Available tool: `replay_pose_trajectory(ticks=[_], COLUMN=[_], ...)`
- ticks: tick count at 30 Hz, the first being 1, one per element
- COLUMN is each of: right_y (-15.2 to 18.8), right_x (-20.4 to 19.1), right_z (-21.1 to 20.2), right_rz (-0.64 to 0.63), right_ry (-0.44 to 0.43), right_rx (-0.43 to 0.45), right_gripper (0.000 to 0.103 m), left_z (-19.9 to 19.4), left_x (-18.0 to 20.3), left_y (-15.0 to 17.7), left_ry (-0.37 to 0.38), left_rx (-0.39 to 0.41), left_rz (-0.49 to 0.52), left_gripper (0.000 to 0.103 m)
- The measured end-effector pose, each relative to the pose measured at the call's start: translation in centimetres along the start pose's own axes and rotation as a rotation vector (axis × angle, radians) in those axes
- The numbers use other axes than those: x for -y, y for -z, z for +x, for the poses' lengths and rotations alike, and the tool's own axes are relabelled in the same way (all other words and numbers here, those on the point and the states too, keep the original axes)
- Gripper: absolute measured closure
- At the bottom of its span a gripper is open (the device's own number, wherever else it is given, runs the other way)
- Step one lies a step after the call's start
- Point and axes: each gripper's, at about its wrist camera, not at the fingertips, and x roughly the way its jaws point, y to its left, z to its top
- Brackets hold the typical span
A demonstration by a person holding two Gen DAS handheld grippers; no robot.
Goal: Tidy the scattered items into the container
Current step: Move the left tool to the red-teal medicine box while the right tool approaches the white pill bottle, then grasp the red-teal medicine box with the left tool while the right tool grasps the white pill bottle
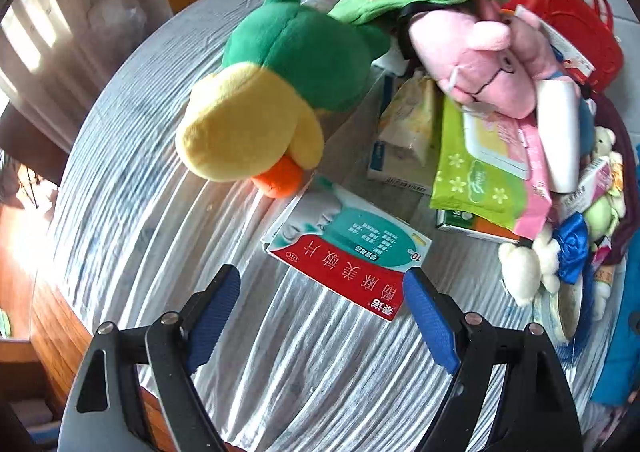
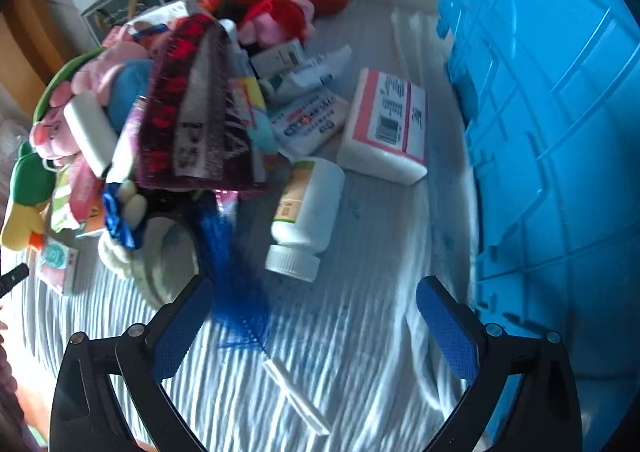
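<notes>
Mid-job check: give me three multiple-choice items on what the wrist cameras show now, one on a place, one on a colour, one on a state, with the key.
1. Where is the blue container in the right wrist view?
A. On the right side of the view
B. Behind the red case
C. Under the pile

2. What colour is the cap of the white bottle?
A. Red
B. White
C. Green

3. How does the left gripper stand?
A. Shut on the plush duck
B. Shut on nothing
C. Open, holding nothing

Key: 1 A, its ribbed wall fills the right of that view; 2 B, the ridged cap matches the bottle; 3 C, its fingers stand apart over the striped cloth near the red and teal medicine box.
</notes>
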Motion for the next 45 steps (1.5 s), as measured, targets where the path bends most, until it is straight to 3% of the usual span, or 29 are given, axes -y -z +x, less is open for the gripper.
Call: replay_pose_trajectory(ticks=[2,8,10,12,15,17,20,25,30,35,36,40,45], right_y=[-0.5,-1.9,-2.5,-3.0,-3.6,-3.8,-3.9,-3.8,-3.5,-3.2,-3.2,-2.9,-2.6], right_x=[0.5,1.6,1.8,1.8,1.6,1.5,1.2,0.9,0.6,0.3,0.3,0.1,0.1], right_z=[1.6,4.8,5.6,6.3,7.6,8.3,9.3,10.5,11.2,11.6,11.7,12.0,12.1], right_rz=[0.01,0.031,0.042,0.048,0.049,0.047,0.044,0.043,0.04,0.031,0.032,0.018,0.018], right_ry=[0.004,0.003,0.007,-0.004,-0.008,-0.011,-0.011,0.002,-0.012,-0.013,-0.014,-0.017,-0.015], right_rx=[-0.018,-0.054,-0.06,-0.067,-0.088,-0.099,-0.121,-0.15,-0.171,-0.184,-0.188,-0.204,-0.207], right_gripper=[0.0,0.0,0.0,0.0,0.0,0.0,0.0,0.0,0.0,0.0,0.0,0.0,0.0], left_z=[1.1,4.6,5.9,5.9,6.5,7.0,7.4,7.0,5.8,7.3,7.3,7.2,6.3], left_x=[0.2,1.6,1.5,1.6,2.1,2.6,4.0,5.9,4.3,4.3,4.4,4.0,5.2], left_y=[-0.2,-2.0,-2.1,-2.2,-2.6,-2.8,-2.5,-0.7,1.5,1.1,1.3,3.7,5.8], left_ry=[0.008,-0.104,-0.107,-0.116,-0.114,-0.158,-0.201,-0.189,-0.153,-0.239,-0.238,-0.095,-0.091], left_rx=[-0.014,-0.054,-0.103,-0.09,-0.103,-0.103,-0.092,-0.1,-0.115,-0.143,-0.141,-0.233,-0.168], left_rz=[-0.042,-0.143,-0.193,-0.228,-0.242,-0.236,-0.178,-0.082,-0.206,-0.25,-0.258,-0.328,-0.24], left_gripper=[0.019,0.019,0.018,0.018,0.017,0.017,0.017,0.017,0.016,0.0,0.0,0.0,0.0])
